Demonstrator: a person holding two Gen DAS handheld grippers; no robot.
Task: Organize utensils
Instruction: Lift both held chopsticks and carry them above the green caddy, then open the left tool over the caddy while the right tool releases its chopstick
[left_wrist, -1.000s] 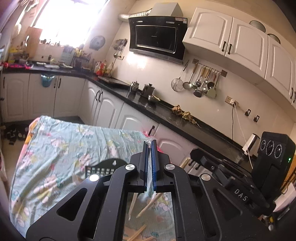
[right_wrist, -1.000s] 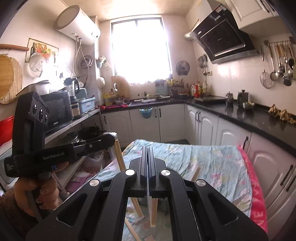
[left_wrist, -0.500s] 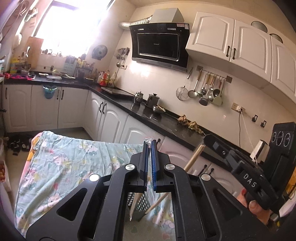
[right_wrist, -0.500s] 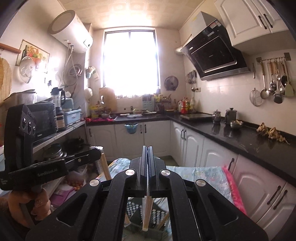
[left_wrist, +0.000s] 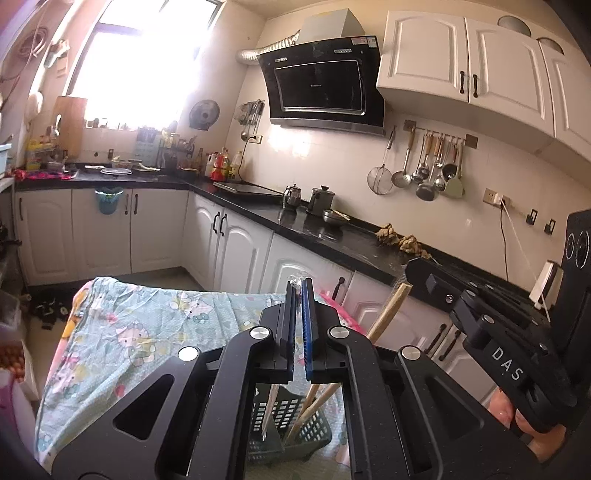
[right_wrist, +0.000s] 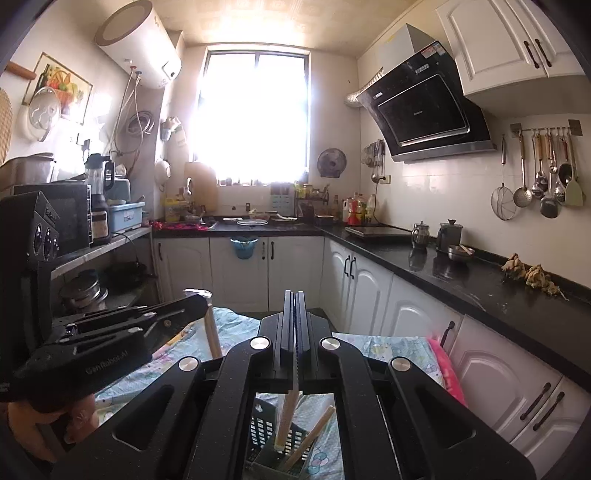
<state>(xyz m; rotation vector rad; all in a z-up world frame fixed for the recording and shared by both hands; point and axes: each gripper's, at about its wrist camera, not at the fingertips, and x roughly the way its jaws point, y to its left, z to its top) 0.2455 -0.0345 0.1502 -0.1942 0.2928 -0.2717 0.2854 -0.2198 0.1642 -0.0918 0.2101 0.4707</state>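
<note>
Left wrist: the left gripper (left_wrist: 299, 291) pinches a wrapped chopstick (left_wrist: 268, 410) — its tip dips into the basket (left_wrist: 295, 424) on the table (left_wrist: 129, 332).

Right wrist: the right gripper (right_wrist: 294, 299) clamps a chopstick (right_wrist: 286, 421) — its end inside the basket (right_wrist: 264, 428).

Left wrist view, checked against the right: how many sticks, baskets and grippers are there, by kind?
Sticks: 3 (left-held stick, right-held stick, loose stick leaning in the basket)
Basket: 1
Grippers: 2 (left gripper, right gripper)
Total: 6
</note>
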